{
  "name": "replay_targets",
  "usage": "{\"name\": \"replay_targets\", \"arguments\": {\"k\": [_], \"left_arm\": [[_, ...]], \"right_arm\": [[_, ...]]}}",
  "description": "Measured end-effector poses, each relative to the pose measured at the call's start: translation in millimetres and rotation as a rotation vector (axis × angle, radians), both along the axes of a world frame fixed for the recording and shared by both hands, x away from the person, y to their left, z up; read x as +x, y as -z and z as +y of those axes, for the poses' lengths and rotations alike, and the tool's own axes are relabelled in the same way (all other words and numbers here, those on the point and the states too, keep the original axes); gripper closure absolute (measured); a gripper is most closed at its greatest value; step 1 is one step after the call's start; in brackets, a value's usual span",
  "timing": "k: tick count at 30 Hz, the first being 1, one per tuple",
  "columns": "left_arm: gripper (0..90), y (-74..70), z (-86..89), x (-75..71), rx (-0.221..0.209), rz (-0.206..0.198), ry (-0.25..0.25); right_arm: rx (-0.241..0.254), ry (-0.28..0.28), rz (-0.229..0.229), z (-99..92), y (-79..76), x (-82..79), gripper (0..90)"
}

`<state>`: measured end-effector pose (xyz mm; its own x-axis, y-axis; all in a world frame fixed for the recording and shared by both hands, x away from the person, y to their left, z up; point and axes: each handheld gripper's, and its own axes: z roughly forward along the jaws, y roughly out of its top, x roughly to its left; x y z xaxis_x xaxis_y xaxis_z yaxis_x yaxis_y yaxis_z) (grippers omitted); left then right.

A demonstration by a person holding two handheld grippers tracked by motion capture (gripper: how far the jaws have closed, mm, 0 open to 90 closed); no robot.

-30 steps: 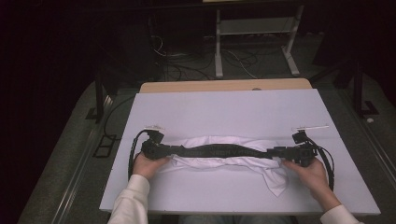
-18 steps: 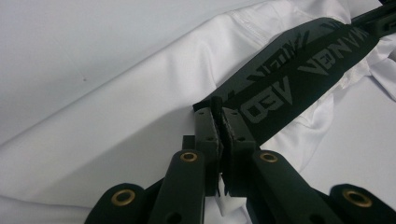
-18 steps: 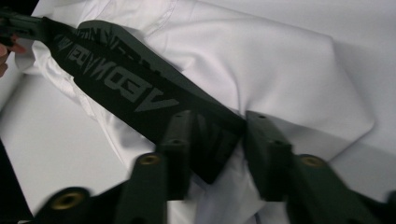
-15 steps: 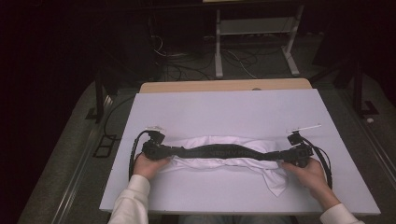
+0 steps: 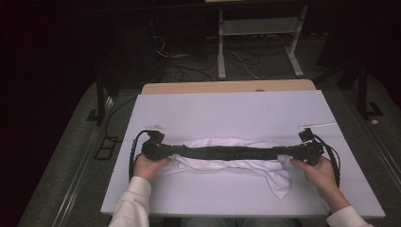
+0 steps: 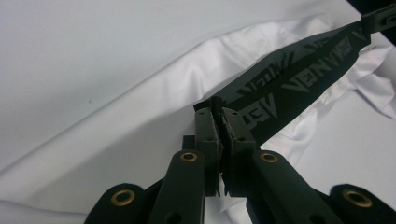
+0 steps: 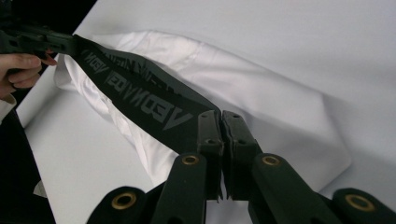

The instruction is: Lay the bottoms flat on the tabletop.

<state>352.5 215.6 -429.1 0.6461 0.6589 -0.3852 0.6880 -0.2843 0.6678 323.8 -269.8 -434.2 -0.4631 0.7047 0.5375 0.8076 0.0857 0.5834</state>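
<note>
A white garment (image 5: 222, 166) lies crumpled across the middle of the table. Its black waistband (image 5: 227, 153), printed with grey lettering, is stretched straight between my two grippers. My left gripper (image 5: 163, 150) is shut on the band's left end; in the left gripper view the jaws (image 6: 220, 112) pinch the band (image 6: 303, 70) over white cloth (image 6: 140, 121). My right gripper (image 5: 294, 152) has just been closing, and its jaws (image 7: 222, 116) now clamp the band's (image 7: 140, 93) other end. The far hand (image 7: 21, 67) holds the left gripper.
The white tabletop (image 5: 227, 113) has bare room behind and in front of the garment. A wooden edge (image 5: 227, 87) lies at the back. A loose corner of cloth (image 5: 281, 187) points toward the front edge. Dark floor, cables and a metal stand (image 5: 257, 33) lie beyond.
The right gripper's jaws have closed onto the right end of the black band. Both hands have stayed where they were and the band remains stretched.
</note>
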Motion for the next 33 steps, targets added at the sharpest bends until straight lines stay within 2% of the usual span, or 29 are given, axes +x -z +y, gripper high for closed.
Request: {"name": "replay_targets", "arguments": {"k": [11, 14, 18, 21, 23, 28, 32, 33], "left_arm": [[85.6, -11.6, -3.7, -1.2, -0.040, -0.055, -0.002], [85.7, -19.2, -5.5, -1.5, -0.053, -0.084, -0.003], [85.7, -30.0, -3.9, 2.1, -0.080, -0.124, -0.023], [85.7, -34.0, 2.0, 7.7, -0.102, -0.122, -0.055], [85.7, -35.7, 4.5, 11.5, -0.113, -0.122, -0.068], [85.7, -52.3, 4.5, 27.1, -0.097, -0.137, -0.087], [85.7, -76.2, -1.9, 45.5, -0.057, -0.147, -0.092], [85.8, -80.9, -3.5, 48.4, -0.051, -0.150, -0.093]], "right_arm": [[0.014, 0.004, -0.038, -7.5, -7.2, 7.8, 85.8], [0.016, 0.015, -0.072, -8.8, -16.9, 14.4, 86.1], [0.011, 0.008, -0.094, -6.8, -25.9, 21.8, 86.1], [0.017, 0.005, -0.126, -5.5, -39.8, 32.4, 86.1], [0.015, 0.004, -0.130, -5.3, -41.7, 34.5, 86.1], [0.010, 0.007, -0.143, -5.5, -60.9, 51.3, 86.0], [0.017, 0.025, -0.162, -6.1, -77.2, 68.7, 86.0], [0.025, 0.048, -0.158, -7.6, -84.8, 78.3, 86.0]]}}
